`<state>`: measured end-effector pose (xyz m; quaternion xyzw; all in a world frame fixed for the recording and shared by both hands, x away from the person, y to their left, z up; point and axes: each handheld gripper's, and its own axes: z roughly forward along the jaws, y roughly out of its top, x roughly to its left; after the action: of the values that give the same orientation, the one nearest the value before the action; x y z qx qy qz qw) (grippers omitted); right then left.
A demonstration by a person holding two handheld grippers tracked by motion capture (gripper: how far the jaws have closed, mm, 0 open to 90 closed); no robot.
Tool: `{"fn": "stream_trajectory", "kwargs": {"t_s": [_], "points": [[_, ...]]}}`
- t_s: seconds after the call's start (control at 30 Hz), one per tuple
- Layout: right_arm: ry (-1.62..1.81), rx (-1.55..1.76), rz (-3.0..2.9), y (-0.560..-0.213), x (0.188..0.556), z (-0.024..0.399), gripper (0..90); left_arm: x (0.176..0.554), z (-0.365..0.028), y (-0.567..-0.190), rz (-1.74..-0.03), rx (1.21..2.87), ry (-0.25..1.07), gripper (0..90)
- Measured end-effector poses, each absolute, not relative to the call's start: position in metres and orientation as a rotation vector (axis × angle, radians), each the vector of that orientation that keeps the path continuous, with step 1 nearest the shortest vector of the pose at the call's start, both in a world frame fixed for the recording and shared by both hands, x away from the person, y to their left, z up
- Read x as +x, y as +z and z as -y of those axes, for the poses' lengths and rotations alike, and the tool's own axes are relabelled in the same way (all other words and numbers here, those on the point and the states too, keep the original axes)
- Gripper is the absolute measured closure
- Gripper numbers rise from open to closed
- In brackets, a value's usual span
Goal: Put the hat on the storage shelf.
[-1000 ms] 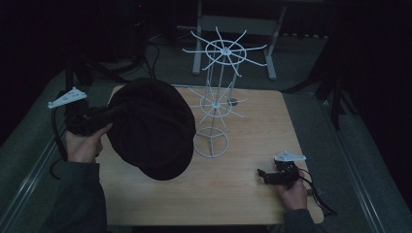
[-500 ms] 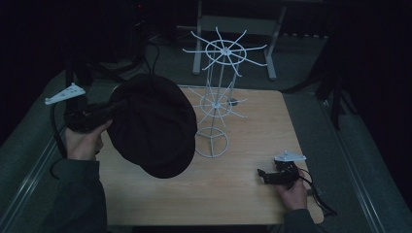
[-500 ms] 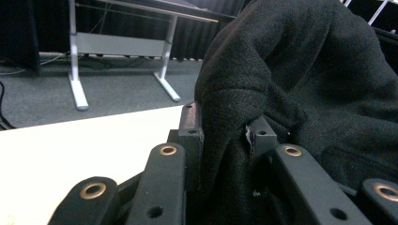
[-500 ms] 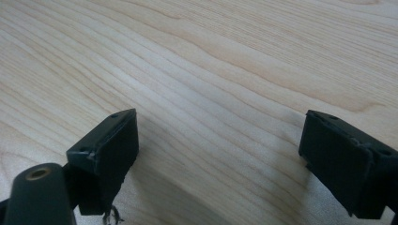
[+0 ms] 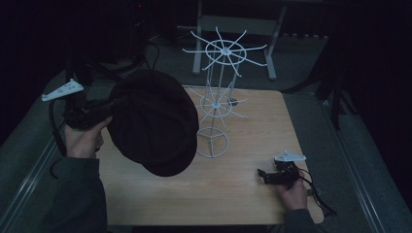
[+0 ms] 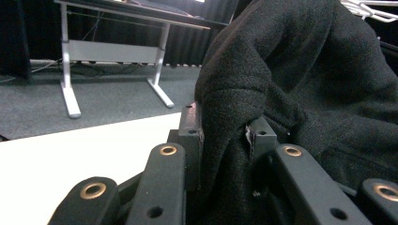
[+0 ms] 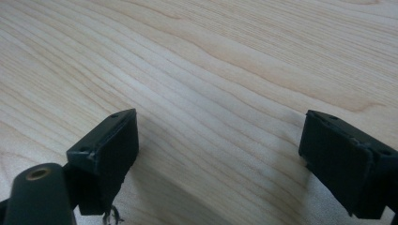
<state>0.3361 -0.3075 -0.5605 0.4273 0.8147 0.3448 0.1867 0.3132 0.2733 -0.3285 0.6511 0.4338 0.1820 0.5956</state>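
Black cap (image 5: 154,124) of soft, wool-like fabric hangs at the centre-left of the high view, held off the wooden table (image 5: 243,194) by the left gripper (image 5: 104,106). That gripper sits at the left of the frame in the person's left hand (image 5: 83,140), with its grey three-cornered plate (image 5: 61,90) sticking out toward the upper left. In the left gripper view its jaws are clamped on a bunched fold of the cap's (image 6: 300,84) fabric, which bulges up between them and spreads across the right half of the frame; a strip of pale tabletop (image 6: 70,154) shows at lower left, and a desk frame with white legs (image 6: 68,61) stands on grey carpet in the upper left.

Just right of the cap in the high view stands a white wire rack (image 5: 218,92), a thin upright post with a ring base on the table and two tiers of radiating spokes, the larger at the top centre of the frame. The cap's right edge overlaps the base ring in the picture; whether they touch cannot be told.

At the lower right of the high view the right gripper (image 5: 266,175) rests low on the table in the person's right hand (image 5: 294,193), well apart from the cap and the rack. In the right gripper view its jaws stand wide apart with nothing between them, bare wood grain (image 7: 225,70) beneath.
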Motion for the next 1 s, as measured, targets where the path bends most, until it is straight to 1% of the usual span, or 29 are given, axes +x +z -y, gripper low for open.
{"fn": "stream_trajectory", "kwargs": {"t_s": [1.0], "points": [[0.971,1.204,-2.293,-0.561,0.336,0.308,12.2,0.317,-0.269,-0.308,-0.916,1.503,0.397,74.7]]}}
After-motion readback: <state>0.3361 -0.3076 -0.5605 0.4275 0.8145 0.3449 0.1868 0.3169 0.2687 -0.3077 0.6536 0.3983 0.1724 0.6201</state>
